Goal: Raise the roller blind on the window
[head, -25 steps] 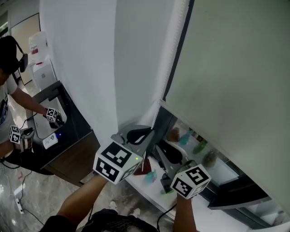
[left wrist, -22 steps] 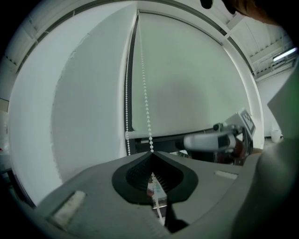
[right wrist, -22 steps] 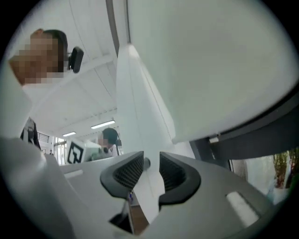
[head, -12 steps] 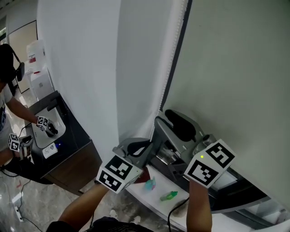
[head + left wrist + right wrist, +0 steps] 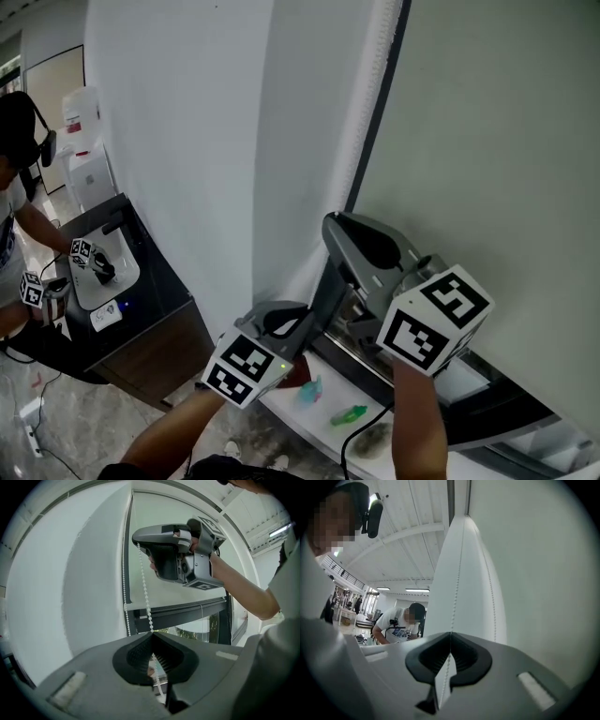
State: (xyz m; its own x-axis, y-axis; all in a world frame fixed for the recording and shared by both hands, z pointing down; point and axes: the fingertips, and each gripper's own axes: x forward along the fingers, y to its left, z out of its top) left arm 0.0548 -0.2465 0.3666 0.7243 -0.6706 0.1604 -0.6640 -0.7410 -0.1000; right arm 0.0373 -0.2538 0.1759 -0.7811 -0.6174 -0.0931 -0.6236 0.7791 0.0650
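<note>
The pale roller blind hangs low; left gripper and right gripper (jaws just closed) both pinch its bead chain.

- The right gripper is rising from its low place just beside the left gripper to well above it, along the bead chain.
- Its jaws, wide apart half a second ago, are just closing, with the chain running between them.
- In the background, another person is shifting a hand leftward over the dark desk.
</note>
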